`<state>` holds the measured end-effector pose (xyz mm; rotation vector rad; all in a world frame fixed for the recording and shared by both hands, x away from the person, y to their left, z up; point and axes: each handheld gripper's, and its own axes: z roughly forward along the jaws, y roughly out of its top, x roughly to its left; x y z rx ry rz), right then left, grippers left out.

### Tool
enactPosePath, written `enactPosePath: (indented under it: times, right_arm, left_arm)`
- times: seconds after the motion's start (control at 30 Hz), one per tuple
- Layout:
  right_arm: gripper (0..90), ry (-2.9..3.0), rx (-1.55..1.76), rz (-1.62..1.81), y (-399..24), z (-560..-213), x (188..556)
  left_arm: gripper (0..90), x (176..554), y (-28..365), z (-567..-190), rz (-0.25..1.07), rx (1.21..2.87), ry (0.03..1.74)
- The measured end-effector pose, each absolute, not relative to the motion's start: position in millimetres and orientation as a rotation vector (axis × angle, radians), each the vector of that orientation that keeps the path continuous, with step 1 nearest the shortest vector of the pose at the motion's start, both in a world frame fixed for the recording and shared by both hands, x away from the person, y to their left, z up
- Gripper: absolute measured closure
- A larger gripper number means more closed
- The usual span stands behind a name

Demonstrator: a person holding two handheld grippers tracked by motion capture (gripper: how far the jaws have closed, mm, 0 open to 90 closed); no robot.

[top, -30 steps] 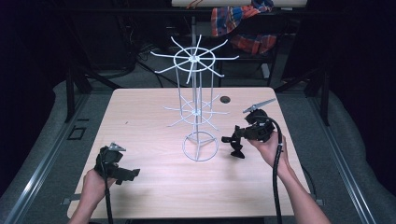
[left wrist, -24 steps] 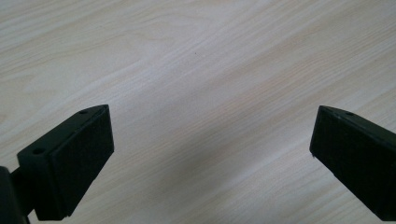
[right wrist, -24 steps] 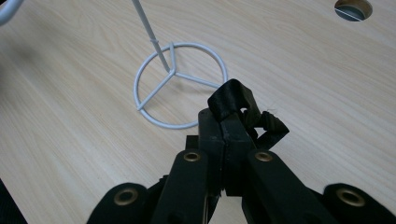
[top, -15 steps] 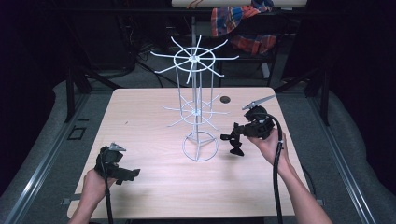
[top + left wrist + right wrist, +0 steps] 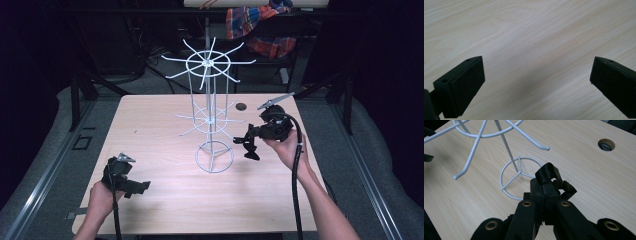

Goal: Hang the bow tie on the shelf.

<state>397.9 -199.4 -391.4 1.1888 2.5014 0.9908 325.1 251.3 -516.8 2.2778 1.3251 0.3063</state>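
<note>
A white wire rack (image 5: 209, 92) with two tiers of spoke hooks stands mid-table on a ring base (image 5: 197, 159). My right gripper (image 5: 248, 146) hovers just right of that base, shut on a folded black strap (image 5: 252, 155). In the right gripper view the strap (image 5: 548, 173) curls out above the pressed-together jaws of the right gripper (image 5: 543, 187), with the base ring (image 5: 518, 166) and a lower hook tip (image 5: 544, 147) beyond it. My left gripper (image 5: 136, 187) rests low near the table's front left. Its jaws stand wide apart over bare wood, the left gripper (image 5: 537, 68) holding nothing.
The light wooden table (image 5: 150, 125) has a round cable hole (image 5: 241, 106) behind the right hand, also visible as the hole (image 5: 606, 144) in the right gripper view. Dark floor, cables and a plaid cloth (image 5: 260, 22) lie beyond the far edge.
The right gripper with the strap has drifted slightly up and toward the rack. The left hand has stayed put.
</note>
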Motion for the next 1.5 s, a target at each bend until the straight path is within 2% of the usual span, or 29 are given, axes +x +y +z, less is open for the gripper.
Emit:
enactPosePath:
  times: [1.5]
  right_arm:
    - [89.7, 2.444, 1.145, 1.053, -200, -350, 405]
  left_arm:
    - [0.0, 324, 249, -516, 0.314, 2.292, 1.306]
